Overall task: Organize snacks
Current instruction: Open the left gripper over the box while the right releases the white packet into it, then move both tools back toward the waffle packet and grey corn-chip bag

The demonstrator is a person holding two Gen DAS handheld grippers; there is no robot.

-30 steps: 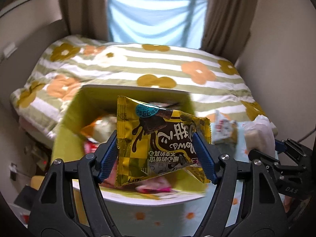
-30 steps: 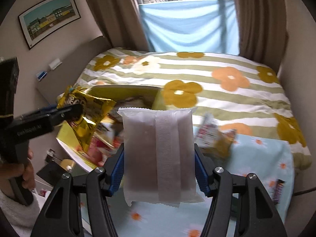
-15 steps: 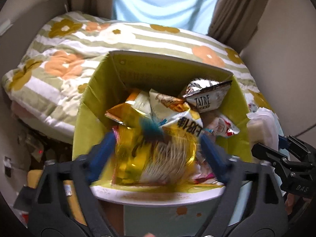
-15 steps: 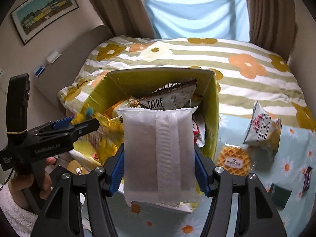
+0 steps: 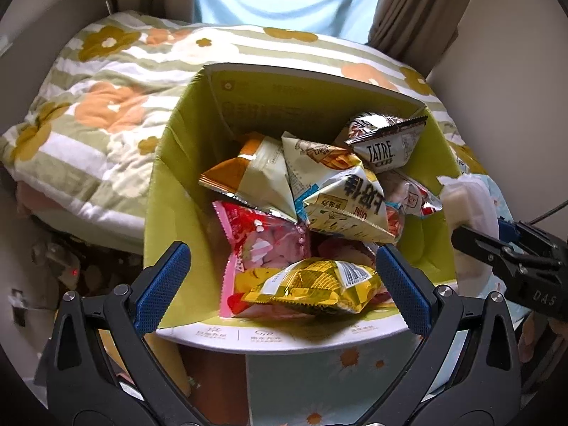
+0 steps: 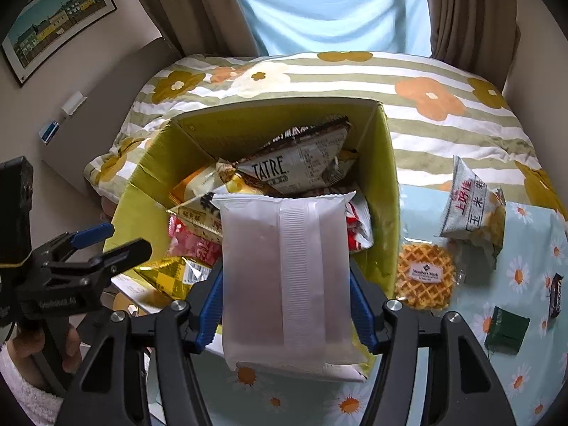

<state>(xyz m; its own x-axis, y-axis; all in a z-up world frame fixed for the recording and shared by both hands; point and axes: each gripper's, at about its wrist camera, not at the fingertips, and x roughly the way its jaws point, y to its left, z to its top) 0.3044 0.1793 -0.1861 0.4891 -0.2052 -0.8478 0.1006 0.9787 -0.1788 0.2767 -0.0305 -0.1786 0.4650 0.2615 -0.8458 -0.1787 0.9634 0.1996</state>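
Note:
A yellow-green cardboard box (image 5: 184, 177) holds several snack packets. A yellow foil packet (image 5: 312, 289) lies on top near the box's front edge. My left gripper (image 5: 284, 291) is open and empty just above that packet; it shows at the left of the right wrist view (image 6: 106, 241). My right gripper (image 6: 285, 301) is shut on a frosted white packet (image 6: 287, 277), held over the box's (image 6: 387, 191) front right part. That packet also shows at the right of the left wrist view (image 5: 461, 198).
On the daisy-print tablecloth (image 6: 525, 277) right of the box lie a waffle (image 6: 424, 275), a grey corn-snack bag (image 6: 472, 209), a dark green packet (image 6: 507, 330) and a chocolate bar (image 6: 555, 294). A flowered striped bed (image 6: 426, 81) lies behind.
My left gripper opened and let the yellow foil packet drop into the box. My right gripper moved with the white packet from beside the box to over it.

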